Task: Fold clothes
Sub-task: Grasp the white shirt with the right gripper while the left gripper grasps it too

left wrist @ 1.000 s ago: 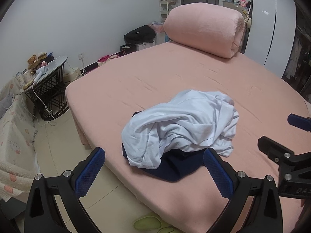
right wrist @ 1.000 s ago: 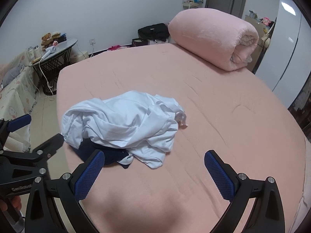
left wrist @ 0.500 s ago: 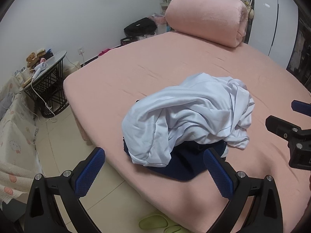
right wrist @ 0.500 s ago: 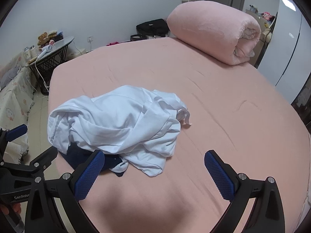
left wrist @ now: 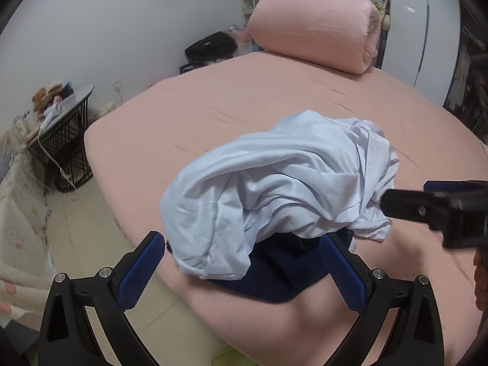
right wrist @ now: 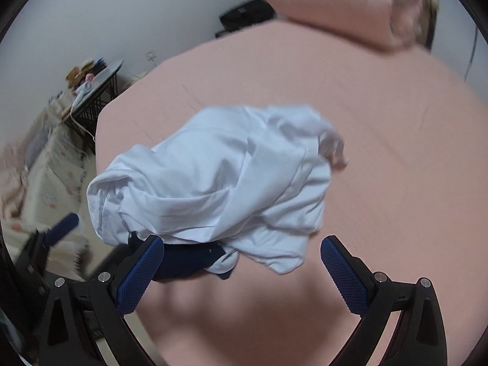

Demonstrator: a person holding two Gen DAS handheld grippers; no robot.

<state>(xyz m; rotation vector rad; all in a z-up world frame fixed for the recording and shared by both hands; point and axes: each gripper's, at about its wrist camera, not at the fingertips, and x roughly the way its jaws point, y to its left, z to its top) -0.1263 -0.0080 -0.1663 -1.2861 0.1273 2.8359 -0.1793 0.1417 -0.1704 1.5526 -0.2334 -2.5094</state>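
Left wrist view showed a crumpled white shirt (left wrist: 283, 189) heaped on a dark navy garment (left wrist: 274, 271), both lying near the front corner of a bed (left wrist: 213, 113) covered in a pink sheet. The left hand-held gripper (left wrist: 242, 270) hung just in front of the pile with its blue pads spread wide and nothing between them; the navy cloth lay in the gap beyond the pads. The right hand-held gripper (left wrist: 405, 204) reached in from the right edge, its dark tip at the shirt's right side; whether it touched the cloth could not be told from there. In the right wrist view, which was blurred, the right hand-held gripper (right wrist: 242, 270) also stood open and empty, its left pad against the edge of the navy garment (right wrist: 186, 262) beneath the white shirt (right wrist: 219, 183). A rolled pink quilt (left wrist: 314, 27) lay at the far end of the bed, and a small black side table (left wrist: 64, 128) stood by the wall, well apart from the clothes.
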